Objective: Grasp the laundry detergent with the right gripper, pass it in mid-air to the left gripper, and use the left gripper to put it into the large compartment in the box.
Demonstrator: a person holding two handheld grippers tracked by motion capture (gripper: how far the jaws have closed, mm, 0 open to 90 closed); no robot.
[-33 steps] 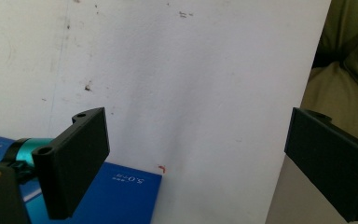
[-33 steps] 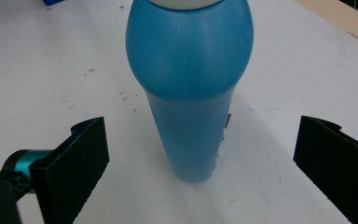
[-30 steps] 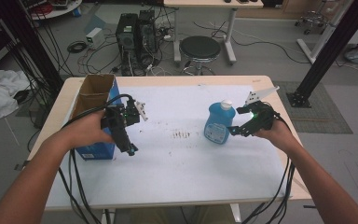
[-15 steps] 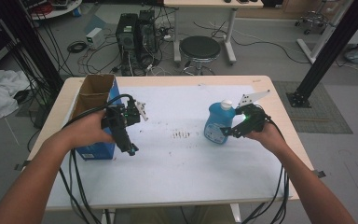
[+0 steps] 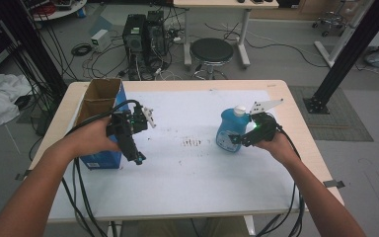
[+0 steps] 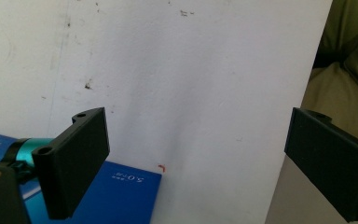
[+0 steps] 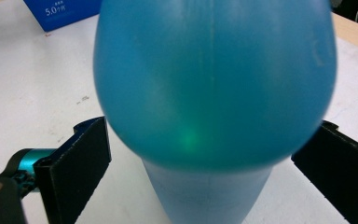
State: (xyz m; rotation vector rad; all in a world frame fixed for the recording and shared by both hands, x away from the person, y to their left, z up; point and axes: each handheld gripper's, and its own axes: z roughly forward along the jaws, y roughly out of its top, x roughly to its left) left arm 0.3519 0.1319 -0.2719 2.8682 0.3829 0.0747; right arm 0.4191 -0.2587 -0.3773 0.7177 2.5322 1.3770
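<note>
A blue bottle (image 5: 228, 129) with a white cap stands upright on the white sheet at the table's right. My right gripper (image 5: 238, 140) reaches it from the right. In the right gripper view the bottle (image 7: 214, 84) sits between the two wide-spread jaws of the right gripper (image 7: 209, 135), with gaps showing beside its narrow part, so it is open. My left gripper (image 5: 137, 157) hangs over the sheet beside a blue box (image 5: 101, 159) with an open cardboard top. In its own view the left gripper (image 6: 198, 121) is open with nothing between its jaws, and the box's corner (image 6: 121, 191) lies below.
The white sheet (image 5: 192, 168) covers most of the wooden table, with dark smudges (image 5: 192, 143) at its middle. Behind the table stand a black stool (image 5: 211, 51) and computer towers (image 5: 145, 32). A black frame post (image 5: 350, 54) rises at the right. The person's olive clothing (image 6: 345, 70) lies past the near edge.
My right gripper has come down and to the left, so its jaws now stand on either side of the blue bottle. The left gripper and the bottle have stayed in place.
</note>
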